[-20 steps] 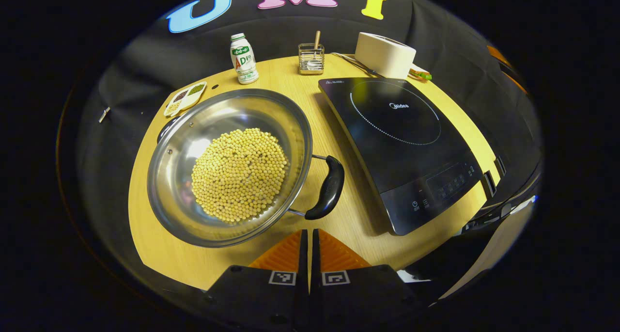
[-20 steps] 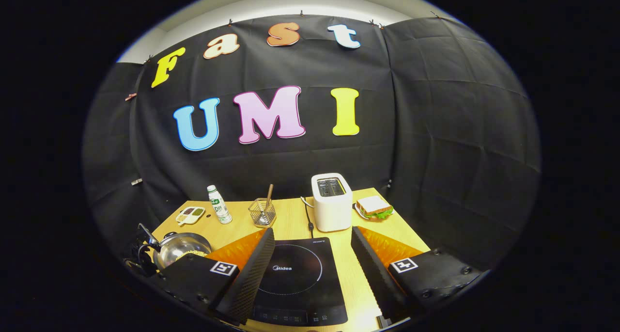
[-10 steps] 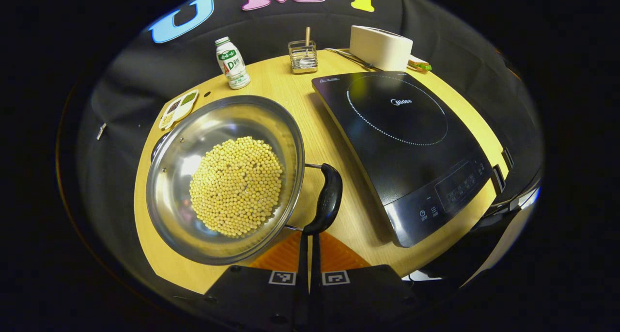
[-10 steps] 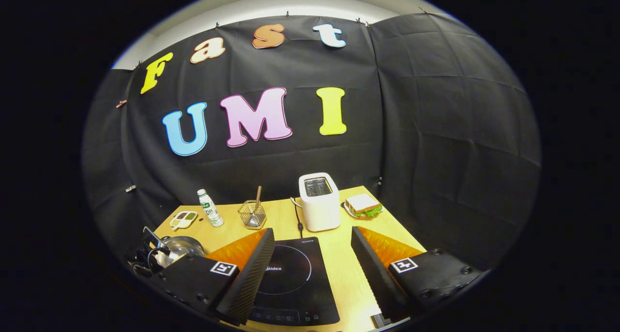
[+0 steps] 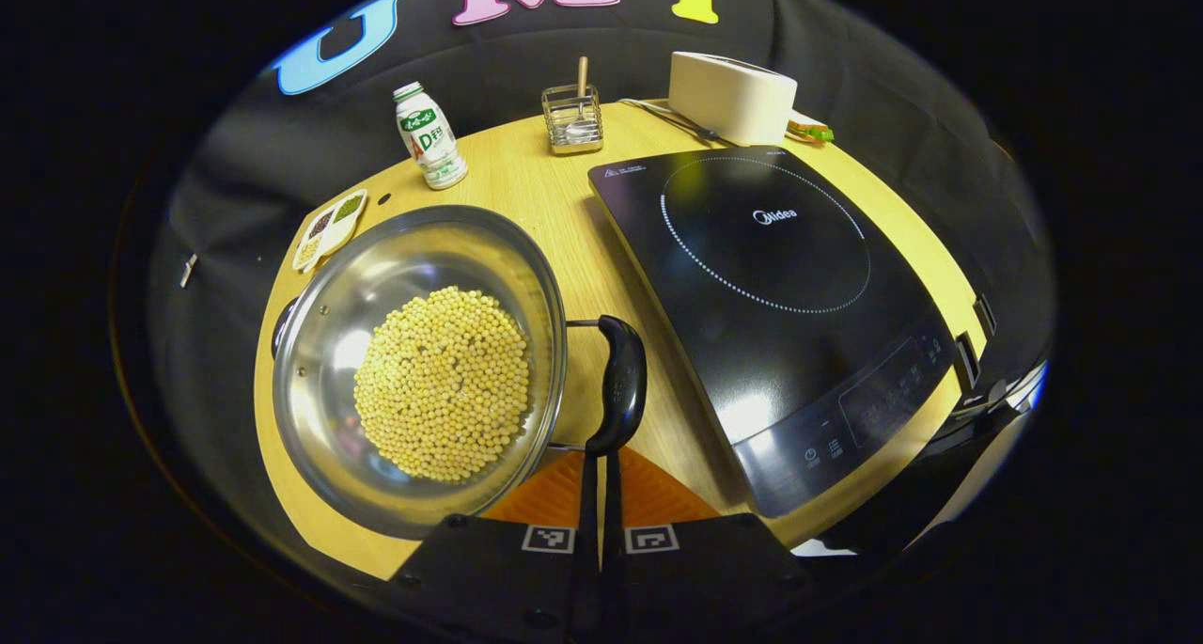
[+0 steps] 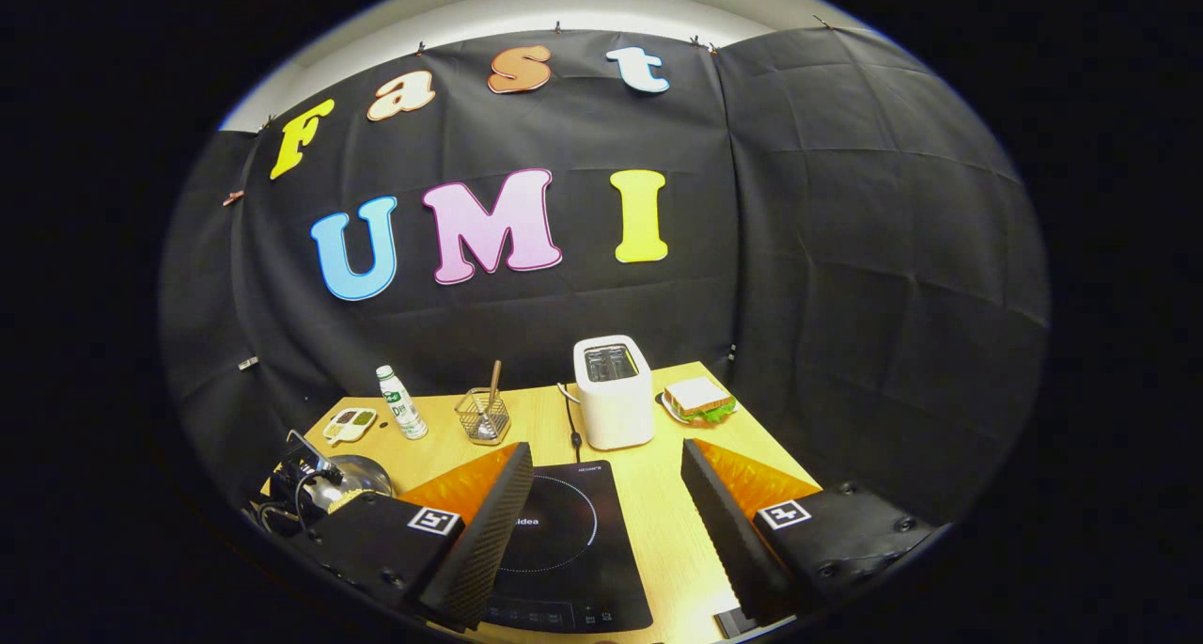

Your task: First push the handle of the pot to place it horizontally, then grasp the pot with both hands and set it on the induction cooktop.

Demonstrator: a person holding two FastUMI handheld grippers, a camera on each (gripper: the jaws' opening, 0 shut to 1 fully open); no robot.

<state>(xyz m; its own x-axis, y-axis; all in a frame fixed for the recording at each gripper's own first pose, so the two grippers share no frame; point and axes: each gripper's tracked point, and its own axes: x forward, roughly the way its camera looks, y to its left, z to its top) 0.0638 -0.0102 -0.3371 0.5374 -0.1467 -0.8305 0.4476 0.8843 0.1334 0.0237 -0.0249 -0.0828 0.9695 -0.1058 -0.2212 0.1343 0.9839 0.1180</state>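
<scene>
At the near end of the pot's black handle (image 5: 618,381), the left gripper (image 5: 600,479) had its fingers pressed together, tips touching the handle. Beyond lay the steel pot (image 5: 418,371) of soybeans on the wooden table (image 5: 536,179), beside the induction cooktop (image 5: 780,287). Over that cooktop, the right gripper (image 6: 601,494) hung with fingers spread apart, holding nothing.

The pot (image 5: 320,343) is shiny silver steel, holding pale yellow beans (image 5: 440,384); its handle (image 5: 620,383) is glossy black. The cooktop (image 5: 780,287) is black glass with a white dotted ring. The desk (image 5: 545,202) is light wood grain. The bottle (image 5: 429,136) is white with a green label, the toaster (image 6: 614,392) white, the small tray (image 5: 328,229) white with green and dark fillings.
</scene>
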